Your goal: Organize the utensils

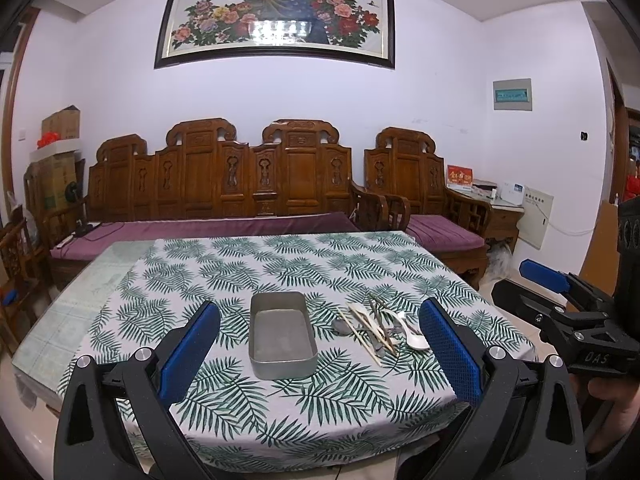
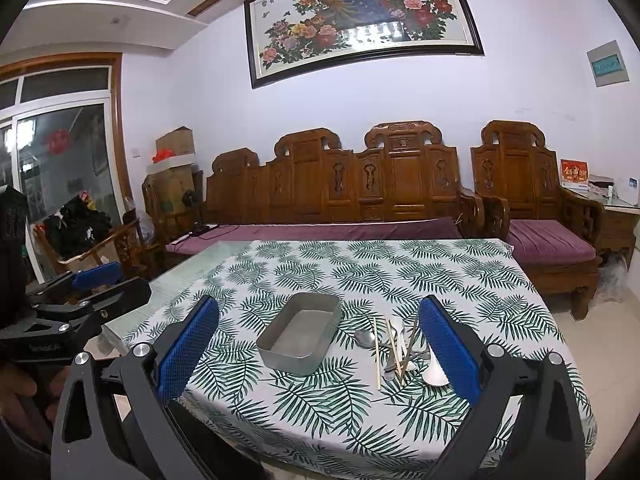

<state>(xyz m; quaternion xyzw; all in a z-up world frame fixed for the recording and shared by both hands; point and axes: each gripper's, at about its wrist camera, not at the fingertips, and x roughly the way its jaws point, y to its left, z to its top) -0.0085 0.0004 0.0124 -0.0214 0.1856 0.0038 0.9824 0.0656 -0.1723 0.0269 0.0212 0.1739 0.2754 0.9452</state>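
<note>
An empty rectangular metal tin (image 1: 282,336) (image 2: 300,332) stands on the leaf-print tablecloth (image 1: 280,264) (image 2: 380,272). To its right lies a loose pile of utensils (image 1: 378,326) (image 2: 400,346): metal spoons, wooden chopsticks and a white spoon. My left gripper (image 1: 320,344) is open and empty, held in front of the near table edge, facing the tin. My right gripper (image 2: 320,348) is open and empty, also short of the near edge; it shows at the right of the left wrist view (image 1: 568,308). The left gripper shows at the left of the right wrist view (image 2: 80,296).
A carved wooden sofa (image 1: 224,184) (image 2: 340,192) with purple cushions stands behind the table, with a matching armchair (image 1: 424,196) (image 2: 532,208) to its right. Bare glass tabletop (image 1: 72,304) lies left of the cloth. Boxes (image 1: 60,152) are stacked at the far left.
</note>
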